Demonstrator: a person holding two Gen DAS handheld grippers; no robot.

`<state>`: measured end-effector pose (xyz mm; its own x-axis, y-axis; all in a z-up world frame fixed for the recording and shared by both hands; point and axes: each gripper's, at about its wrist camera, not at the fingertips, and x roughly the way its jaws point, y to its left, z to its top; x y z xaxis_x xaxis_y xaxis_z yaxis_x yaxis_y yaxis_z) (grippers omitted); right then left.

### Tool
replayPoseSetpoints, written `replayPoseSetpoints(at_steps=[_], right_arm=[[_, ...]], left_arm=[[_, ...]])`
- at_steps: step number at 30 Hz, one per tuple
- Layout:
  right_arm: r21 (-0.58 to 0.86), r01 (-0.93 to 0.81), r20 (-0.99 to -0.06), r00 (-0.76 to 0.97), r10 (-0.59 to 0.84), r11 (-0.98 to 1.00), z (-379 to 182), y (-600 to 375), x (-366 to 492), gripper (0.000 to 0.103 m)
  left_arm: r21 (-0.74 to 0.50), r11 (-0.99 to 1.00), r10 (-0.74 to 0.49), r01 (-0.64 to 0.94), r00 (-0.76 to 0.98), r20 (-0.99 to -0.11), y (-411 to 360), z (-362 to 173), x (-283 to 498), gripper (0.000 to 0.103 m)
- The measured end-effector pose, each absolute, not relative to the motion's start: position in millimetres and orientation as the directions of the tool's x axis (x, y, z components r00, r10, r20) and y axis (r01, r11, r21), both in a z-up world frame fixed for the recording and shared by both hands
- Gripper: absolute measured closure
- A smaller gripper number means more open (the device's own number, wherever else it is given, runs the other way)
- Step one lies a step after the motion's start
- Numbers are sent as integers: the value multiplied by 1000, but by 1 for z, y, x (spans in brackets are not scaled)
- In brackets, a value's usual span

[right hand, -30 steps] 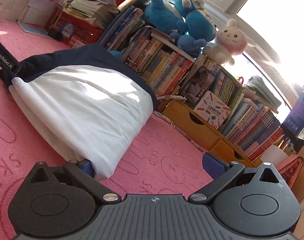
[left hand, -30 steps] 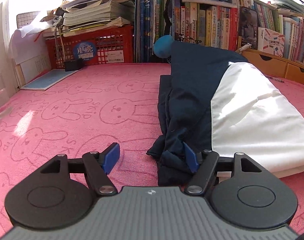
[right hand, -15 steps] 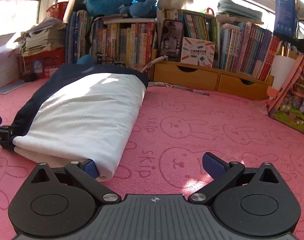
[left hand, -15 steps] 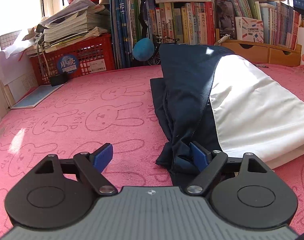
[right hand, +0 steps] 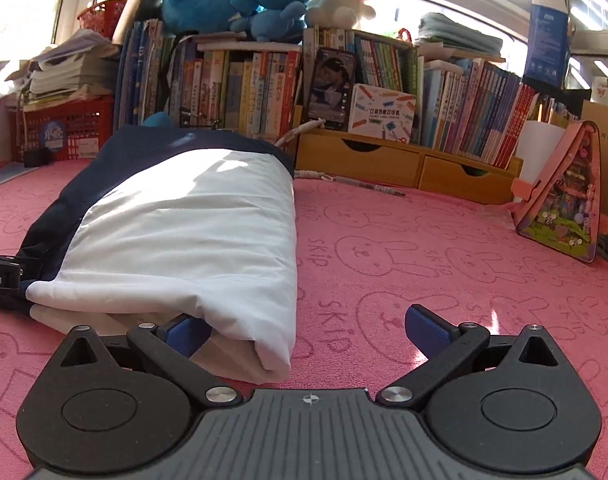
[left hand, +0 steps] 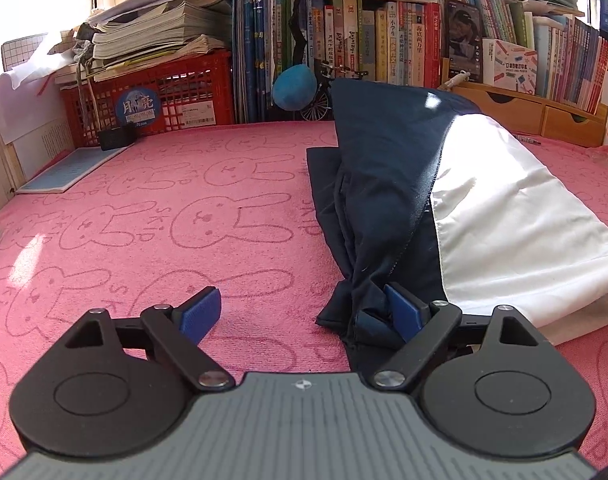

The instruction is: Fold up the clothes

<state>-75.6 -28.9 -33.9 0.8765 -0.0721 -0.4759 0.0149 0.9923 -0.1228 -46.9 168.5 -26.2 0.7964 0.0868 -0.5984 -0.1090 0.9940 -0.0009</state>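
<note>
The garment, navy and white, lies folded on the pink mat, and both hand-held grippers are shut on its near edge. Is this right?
Not quite: both are open. In the left wrist view the left hand-held gripper has its fingers spread at the navy edge of the garment. In the right wrist view the right hand-held gripper is spread at the white corner. The garment does lie folded on the pink mat.

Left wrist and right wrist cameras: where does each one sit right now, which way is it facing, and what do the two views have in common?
Left wrist: low over the pink blanket, facing the red crate and bookshelf; own left gripper open at the garment's navy end.
Right wrist: low at the garment's white end, facing the bookshelf and wooden drawers; own right gripper open, the left gripper's body at the left edge.
Shared: garment, blanket, crate, bookshelf.
</note>
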Motion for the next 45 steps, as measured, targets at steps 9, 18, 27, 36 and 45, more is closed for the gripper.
replayPoseSetpoints(at_steps=[9,18,27,36,45], right_arm=[[-120,-13,-514,856,-51,993,-39,-50,-69,0],[-155,-98,-529,848,1,983,-36,-66,-61,0],[-156,-114,-521,853,16,981,-37,-59,-62,7],[-86,-195,-527,841,121,977,-36,-55,-64,52],[-272,-194,-408,910,70,943,-27,-48,-97,73]], left_arm=[[30,994,102,-105,794,-599,162,-26,-48,1],[-12,998,46,-68,787,-616,170,-27,-51,1],[35,996,87,-83,794,-602,168,-26,-57,0],[63,995,96,-73,798,-595,167,-25,-64,0],[98,995,86,-34,802,-591,150,-23,-78,0]])
